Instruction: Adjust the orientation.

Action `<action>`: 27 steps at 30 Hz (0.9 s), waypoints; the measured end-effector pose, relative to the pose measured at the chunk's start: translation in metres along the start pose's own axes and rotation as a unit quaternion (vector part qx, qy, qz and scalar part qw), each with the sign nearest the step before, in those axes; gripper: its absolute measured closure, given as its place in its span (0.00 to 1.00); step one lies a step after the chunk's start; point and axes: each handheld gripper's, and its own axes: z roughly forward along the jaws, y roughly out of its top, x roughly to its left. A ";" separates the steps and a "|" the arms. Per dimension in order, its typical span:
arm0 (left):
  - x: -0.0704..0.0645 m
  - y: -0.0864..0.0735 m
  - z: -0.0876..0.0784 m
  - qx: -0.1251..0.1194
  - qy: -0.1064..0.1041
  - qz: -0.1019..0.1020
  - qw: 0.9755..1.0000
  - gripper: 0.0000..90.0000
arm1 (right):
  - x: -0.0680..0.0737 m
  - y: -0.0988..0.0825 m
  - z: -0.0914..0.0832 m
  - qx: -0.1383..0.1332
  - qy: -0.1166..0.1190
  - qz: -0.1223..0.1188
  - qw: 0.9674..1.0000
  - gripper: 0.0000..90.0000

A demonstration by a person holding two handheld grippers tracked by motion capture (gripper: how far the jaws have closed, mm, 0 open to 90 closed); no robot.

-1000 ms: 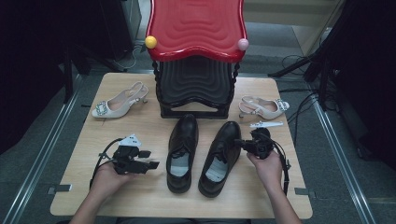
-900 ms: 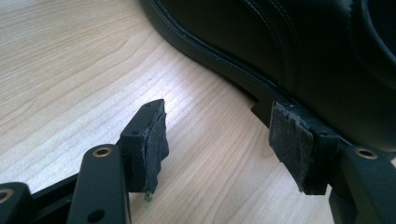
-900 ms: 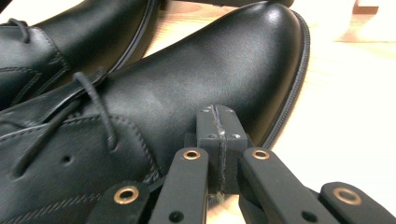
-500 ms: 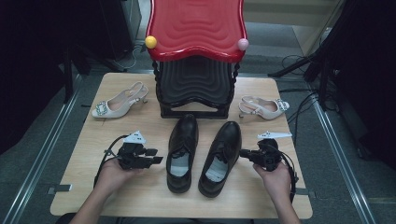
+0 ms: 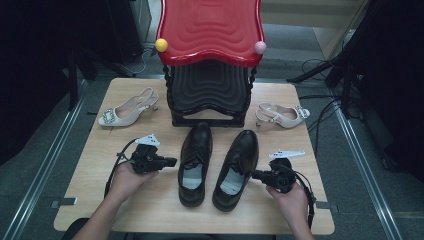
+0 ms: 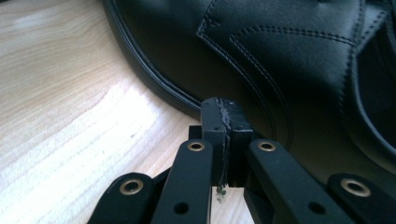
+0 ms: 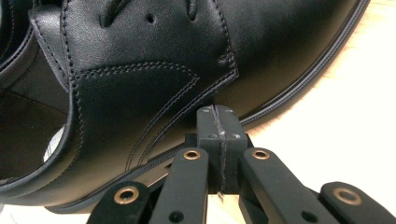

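On the light wooden desk [image 5: 150,210] there's a pair of black leather lace-up shoes side by side in the middle, toes pointing away from the person: the left black shoe [image 5: 196,162] and the right black shoe [image 5: 236,169], close together but not touching as far as I can tell. The left tongs [image 5: 172,161] sit just beside the outer side of the left black shoe, pointing at it, and they've just been closing; now the pads are pressed together with nothing between them, which the left gripper view shows nicely [image 6: 223,122] with the shoe's welt right behind the tips. The right tongs [image 5: 255,174] are the same story on the other side, together and empty, tips right up against the side of the right black shoe [image 7: 140,84]. Further back stands a red and black wavy plastic shoe rack [image 5: 210,60], with a beige slingback heel with a sparkly buckle [image 5: 127,107] to its left and a second beige heel [image 5: 282,115] to its right, both well apart from the black pair
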 end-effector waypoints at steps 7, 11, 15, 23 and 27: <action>-0.001 0.001 0.005 0.011 0.002 0.013 1.000 1.00 | -0.002 0.000 0.004 -0.007 0.013 0.020 1.000 1.00; -0.002 0.001 0.004 0.007 0.000 0.012 1.000 0.99 | 0.002 0.004 0.010 -0.008 0.017 0.023 1.000 1.00; -0.003 0.001 0.005 0.003 0.007 0.020 1.000 0.98 | 0.005 0.007 0.014 -0.010 0.015 0.023 1.000 1.00; -0.003 0.000 0.012 0.011 0.011 0.020 1.000 0.99 | 0.005 0.014 0.022 -0.011 0.025 0.022 0.999 1.00; -0.003 0.000 0.012 0.013 0.012 0.017 1.000 0.99 | 0.002 0.018 0.022 -0.013 0.023 0.020 0.999 1.00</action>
